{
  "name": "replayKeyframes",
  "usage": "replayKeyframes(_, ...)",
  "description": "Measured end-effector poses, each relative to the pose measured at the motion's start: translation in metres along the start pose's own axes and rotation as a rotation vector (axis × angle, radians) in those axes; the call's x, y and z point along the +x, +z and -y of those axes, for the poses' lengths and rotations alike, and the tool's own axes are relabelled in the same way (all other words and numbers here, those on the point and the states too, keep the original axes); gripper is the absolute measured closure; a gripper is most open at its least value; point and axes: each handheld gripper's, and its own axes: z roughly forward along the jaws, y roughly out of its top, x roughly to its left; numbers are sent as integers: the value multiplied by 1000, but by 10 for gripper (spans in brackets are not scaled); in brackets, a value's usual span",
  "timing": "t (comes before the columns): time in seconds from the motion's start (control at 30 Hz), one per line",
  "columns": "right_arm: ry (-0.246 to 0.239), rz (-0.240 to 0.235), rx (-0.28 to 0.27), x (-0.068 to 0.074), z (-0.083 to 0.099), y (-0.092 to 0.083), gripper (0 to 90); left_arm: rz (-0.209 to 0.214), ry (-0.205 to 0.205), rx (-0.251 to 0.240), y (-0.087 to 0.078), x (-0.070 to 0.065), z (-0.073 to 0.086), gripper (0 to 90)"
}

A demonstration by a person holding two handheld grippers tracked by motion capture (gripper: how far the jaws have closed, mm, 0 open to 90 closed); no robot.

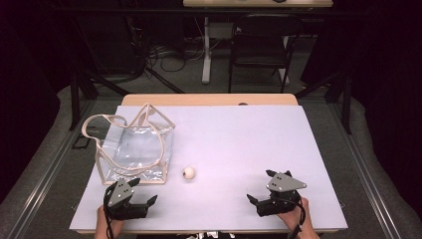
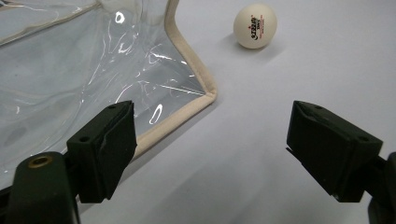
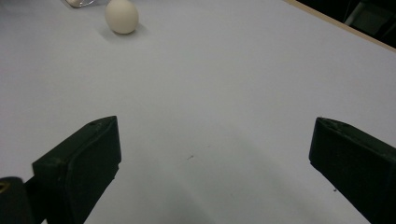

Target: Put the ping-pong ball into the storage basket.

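Red, unreadable logo print on white ball (image 2: 255,25) beside clear bag (image 2: 70,70)

1. I can't read the small print on the ball (image 2: 255,25) (too blurred).
2. The clear bag (image 2: 70,70) runs off my left gripper view's top and left edges.

Dark room, grey carpet floor (image 1: 45,149); black folding chair (image 1: 261,45) beyond bench (image 1: 239,134), cables (image 1: 169,57) on floor.
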Motion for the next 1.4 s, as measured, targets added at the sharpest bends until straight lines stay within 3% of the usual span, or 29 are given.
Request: replayKeyframes(1.4, -29, -60, 17, 3, -30, 31, 20, 1, 3, 6, 3, 0, -1, 164)
